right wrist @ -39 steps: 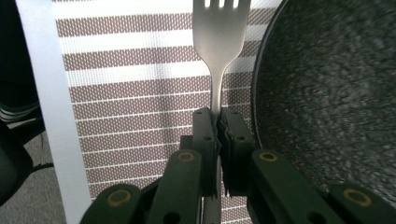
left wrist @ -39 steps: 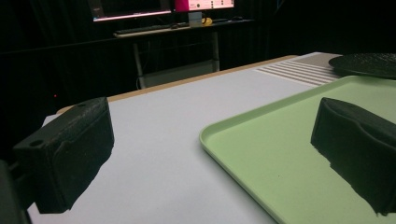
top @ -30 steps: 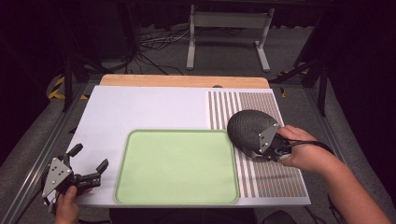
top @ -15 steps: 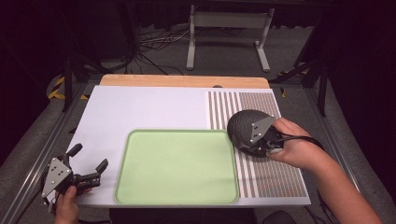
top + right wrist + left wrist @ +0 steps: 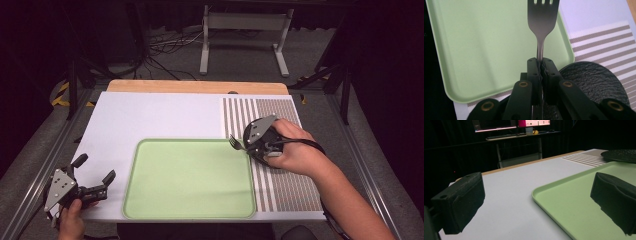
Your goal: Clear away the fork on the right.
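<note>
High view, step: the right gripper [image 5: 243,143], jaws clamped on a grey metal fork [image 5: 235,144], hangs over the right edge of the pale green rectangular plastic tray [image 5: 190,200]; I judge the fork is bound for the tray, so keep it level and lower it flat before letting go.
High view, pose: right hand [image 5: 295,150] over the striped mat [image 5: 285,185], gripper pointing left; left gripper [image 5: 95,182] at the near left corner, jaws apart.
Left gripper view: jaws wide, nothing between them, tray [image 5: 579,202] ahead.
Right gripper view: jaws pinch the fork [image 5: 542,22] at its neck, tines over the tray's far right corner; a round black textured plate [image 5: 594,80] lies below.
</note>
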`<control>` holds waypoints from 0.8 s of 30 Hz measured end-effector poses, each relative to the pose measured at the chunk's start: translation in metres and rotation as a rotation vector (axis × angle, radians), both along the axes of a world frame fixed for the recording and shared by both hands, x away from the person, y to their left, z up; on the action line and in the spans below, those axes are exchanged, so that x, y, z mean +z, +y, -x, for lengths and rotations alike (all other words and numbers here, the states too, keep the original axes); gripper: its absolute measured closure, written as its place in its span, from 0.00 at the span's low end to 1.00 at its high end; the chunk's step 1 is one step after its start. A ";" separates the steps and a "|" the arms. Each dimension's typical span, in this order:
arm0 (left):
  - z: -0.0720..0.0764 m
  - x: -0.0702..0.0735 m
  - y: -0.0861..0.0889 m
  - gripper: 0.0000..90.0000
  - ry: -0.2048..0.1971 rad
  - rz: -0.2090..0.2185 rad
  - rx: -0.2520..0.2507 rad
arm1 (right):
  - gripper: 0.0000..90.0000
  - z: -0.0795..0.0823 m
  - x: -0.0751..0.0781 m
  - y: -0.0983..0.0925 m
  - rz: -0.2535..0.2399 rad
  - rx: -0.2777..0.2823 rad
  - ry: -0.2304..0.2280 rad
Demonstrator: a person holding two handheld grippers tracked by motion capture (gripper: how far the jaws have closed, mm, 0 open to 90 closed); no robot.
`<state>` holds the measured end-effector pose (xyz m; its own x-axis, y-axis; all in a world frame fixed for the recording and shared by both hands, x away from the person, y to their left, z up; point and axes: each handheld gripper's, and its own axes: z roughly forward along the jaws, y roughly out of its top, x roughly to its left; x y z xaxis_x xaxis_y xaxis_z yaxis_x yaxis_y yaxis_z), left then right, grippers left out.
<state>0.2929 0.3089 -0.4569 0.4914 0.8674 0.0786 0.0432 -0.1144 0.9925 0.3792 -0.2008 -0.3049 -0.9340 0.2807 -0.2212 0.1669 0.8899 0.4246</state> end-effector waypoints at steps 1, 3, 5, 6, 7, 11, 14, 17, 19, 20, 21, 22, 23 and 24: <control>0.000 0.000 0.000 0.00 0.000 0.000 0.000 | 0.94 0.000 0.000 0.000 0.000 0.000 0.000; 0.000 0.000 0.000 0.00 -0.002 -0.003 -0.001 | 0.94 -0.001 0.001 0.006 -0.004 0.001 0.004; 0.000 0.000 0.000 0.00 -0.001 -0.003 0.000 | 0.94 -0.003 0.001 0.012 -0.011 0.003 0.002; 0.000 0.000 0.000 0.00 0.000 0.001 0.000 | 0.94 -0.004 0.001 0.015 -0.011 0.001 0.000; 0.000 0.000 0.000 0.00 0.000 0.001 0.000 | 0.94 -0.005 0.001 0.017 -0.014 0.000 -0.003; 0.000 0.000 0.000 0.00 -0.001 -0.003 -0.001 | 0.94 -0.007 0.000 0.024 -0.026 -0.012 0.000; 0.000 0.000 0.000 0.00 -0.001 -0.004 -0.002 | 0.94 -0.009 -0.001 0.030 -0.033 -0.019 0.008; 0.000 0.000 0.000 0.00 -0.002 -0.005 -0.002 | 0.94 -0.010 -0.003 0.037 -0.037 -0.034 0.013; 0.000 0.000 0.000 0.00 -0.002 -0.004 -0.002 | 0.94 -0.011 -0.004 0.041 -0.055 -0.062 0.023; 0.000 0.000 0.000 0.00 -0.002 -0.004 -0.002 | 0.94 -0.012 -0.004 0.043 -0.067 -0.078 0.034; 0.000 0.000 0.000 0.00 -0.002 -0.005 -0.004 | 0.94 -0.012 -0.005 0.045 -0.073 -0.092 0.042; 0.000 0.000 0.000 0.00 -0.002 -0.006 -0.003 | 0.94 -0.013 -0.005 0.047 -0.082 -0.115 0.051; 0.000 0.000 0.000 0.00 0.000 -0.005 -0.003 | 0.94 -0.013 -0.006 0.048 -0.091 -0.137 0.061; -0.001 0.000 0.000 0.00 0.000 -0.005 -0.003 | 0.94 -0.014 -0.006 0.050 -0.104 -0.160 0.075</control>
<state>0.2934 0.3091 -0.4568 0.4943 0.8653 0.0833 0.0424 -0.1197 0.9919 0.3928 -0.1511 -0.3110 -0.8884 0.4444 -0.1152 0.3370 0.8017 0.4937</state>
